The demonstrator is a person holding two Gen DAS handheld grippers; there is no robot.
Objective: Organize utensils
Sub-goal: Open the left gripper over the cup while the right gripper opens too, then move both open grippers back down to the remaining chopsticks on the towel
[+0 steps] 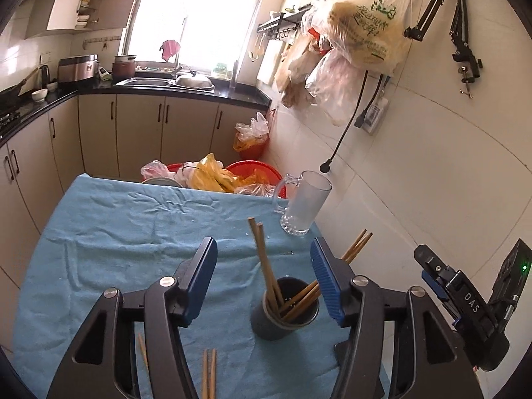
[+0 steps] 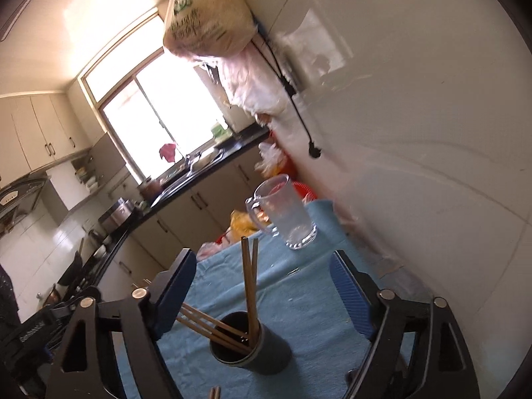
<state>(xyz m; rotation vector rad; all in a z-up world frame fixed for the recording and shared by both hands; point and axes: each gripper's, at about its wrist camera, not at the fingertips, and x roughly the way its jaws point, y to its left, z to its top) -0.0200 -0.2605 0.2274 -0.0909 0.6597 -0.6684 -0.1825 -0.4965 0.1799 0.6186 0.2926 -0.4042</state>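
Left tool (image 1: 264,284): jaws stand wide with blue ribbed pads; nothing is pressed between them, though the dark cup shows in the gap.
Loose chopsticks (image 1: 208,374): a pair lies flat on the blue cloth at the near edge, between the left tool's arms; a single stick (image 1: 143,352) lies just left of them.
Blue cloth (image 1: 116,232): wrinkled, covering the surface from the near edge to the far end.
Dark cup (image 1: 282,316): upright on the cloth, near the right pad of the left tool.
Chopsticks in cup (image 1: 262,259): two stand nearly upright; others lean out to the right, passing behind the right pad.
Glass mug (image 1: 304,202): clear, with a handle, standing at the far right corner of the cloth, well apart from the cup.
Plastic bags (image 1: 365,30): hanging on wall hooks above the mug; the largest bears green printed characters, too distorted to read with any confidence.
Right tool (image 2: 264,291): jaws wide, pads clear of everything; the cup (image 2: 256,349) sits between and below them, touched by neither pad.
Right tool body (image 1: 472,302): seen from the left wrist at the far right, marked "DAS" in white, with a green light lit.
Left tool body (image 2: 33,334): at the left edge of the right wrist view, its white lettering blurred.
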